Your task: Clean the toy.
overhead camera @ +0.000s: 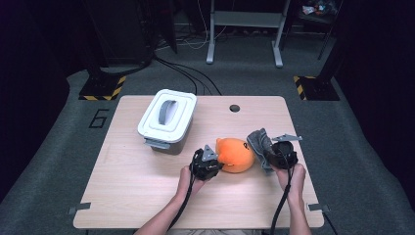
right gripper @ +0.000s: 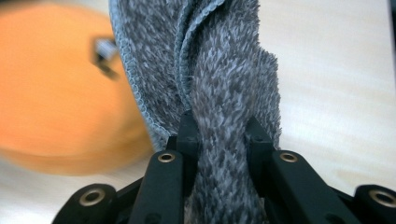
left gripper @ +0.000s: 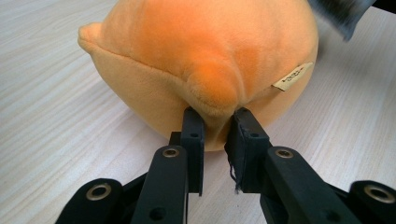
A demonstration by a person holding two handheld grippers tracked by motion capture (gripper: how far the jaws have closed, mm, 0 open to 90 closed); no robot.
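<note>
An orange plush toy [overhead camera: 236, 153] lies near the middle of the wooden table [overhead camera: 147, 186]. My left gripper [overhead camera: 215, 161] is at its left side, shut on a small bump of the plush [left gripper: 212, 86] that is pinched between the two black jaws. A white label [left gripper: 293, 77] hangs from the toy's right flank. My right gripper [overhead camera: 274, 149] is just right of the toy, shut on a bunched grey towel [overhead camera: 260, 142]. In the right gripper view the fuzzy grey towel [right gripper: 224, 93] runs up between the jaws, with the blurred orange plush toy [right gripper: 56, 93] at the left.
A white lidded bin [overhead camera: 167, 119] with a grey handle stands at the table's back left. A small round hole [overhead camera: 235, 108] sits near the far edge. Beyond the table are a dark floor, cables and a metal frame [overhead camera: 244, 29].
</note>
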